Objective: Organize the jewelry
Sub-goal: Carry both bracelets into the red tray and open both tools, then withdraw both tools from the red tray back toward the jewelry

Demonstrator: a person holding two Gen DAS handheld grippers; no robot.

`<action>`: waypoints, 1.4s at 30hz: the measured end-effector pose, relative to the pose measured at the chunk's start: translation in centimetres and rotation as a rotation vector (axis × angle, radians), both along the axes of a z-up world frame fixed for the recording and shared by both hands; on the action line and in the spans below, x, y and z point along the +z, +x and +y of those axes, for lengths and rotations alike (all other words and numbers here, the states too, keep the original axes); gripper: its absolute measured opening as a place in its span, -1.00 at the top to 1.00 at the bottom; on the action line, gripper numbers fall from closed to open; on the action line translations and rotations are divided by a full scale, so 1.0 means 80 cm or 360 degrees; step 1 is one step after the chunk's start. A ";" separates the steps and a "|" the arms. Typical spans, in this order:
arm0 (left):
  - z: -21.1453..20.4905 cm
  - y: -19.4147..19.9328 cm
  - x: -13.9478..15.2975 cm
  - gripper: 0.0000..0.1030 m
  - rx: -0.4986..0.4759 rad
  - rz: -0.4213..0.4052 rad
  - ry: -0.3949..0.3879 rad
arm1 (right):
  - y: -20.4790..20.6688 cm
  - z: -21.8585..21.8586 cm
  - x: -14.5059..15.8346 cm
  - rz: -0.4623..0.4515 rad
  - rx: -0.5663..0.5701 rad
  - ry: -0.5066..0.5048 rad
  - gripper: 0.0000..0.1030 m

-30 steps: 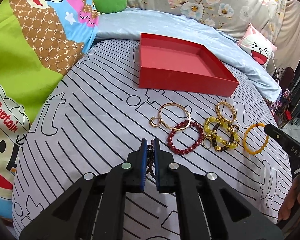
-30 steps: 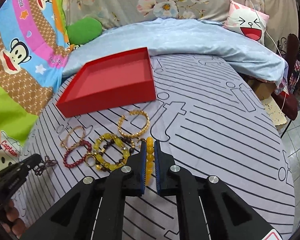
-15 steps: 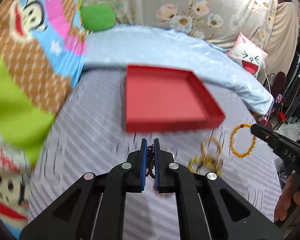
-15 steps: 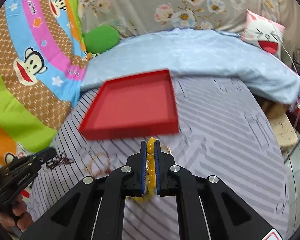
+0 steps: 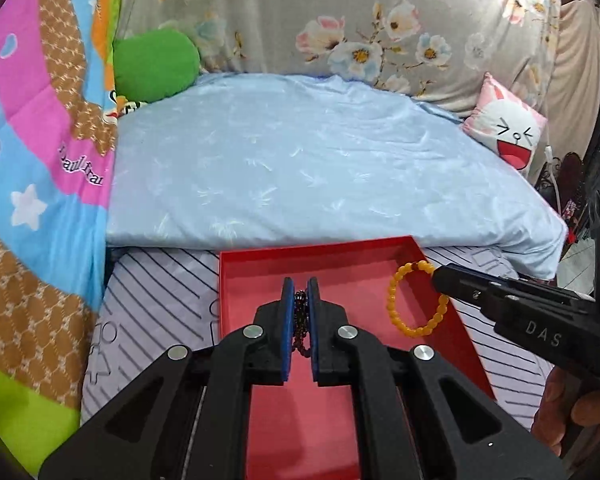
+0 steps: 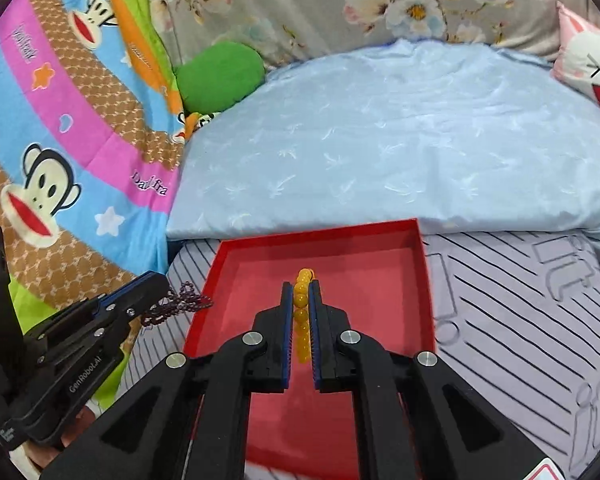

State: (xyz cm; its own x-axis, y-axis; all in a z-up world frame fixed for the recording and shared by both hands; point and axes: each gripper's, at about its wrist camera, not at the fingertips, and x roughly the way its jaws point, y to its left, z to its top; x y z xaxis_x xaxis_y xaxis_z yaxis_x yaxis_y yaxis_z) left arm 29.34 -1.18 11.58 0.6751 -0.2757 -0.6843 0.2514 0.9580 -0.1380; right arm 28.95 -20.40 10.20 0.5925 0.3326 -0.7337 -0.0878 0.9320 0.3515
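I held the dark bracelet (image 5: 300,322) and yellow bracelet (image 6: 302,312) clenched above the red tray (image 5: 236,280); next, release both.

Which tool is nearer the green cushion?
Left. The left tool, holding the dark chain, is over the left side of the red tray, toward the green cushion; the right tool, holding the yellow bracelet, is over its right side, farther away.

A home bedroom: bed (image 5: 160,308), blue quilt (image 5: 300,160), cartoon pillow (image 5: 508,140).
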 end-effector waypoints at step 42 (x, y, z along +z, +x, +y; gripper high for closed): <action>0.041 -0.147 -0.009 -0.04 0.0199 -0.0049 0.0155 | -0.199 -0.031 0.000 -0.0113 -0.0158 -0.0316 0.01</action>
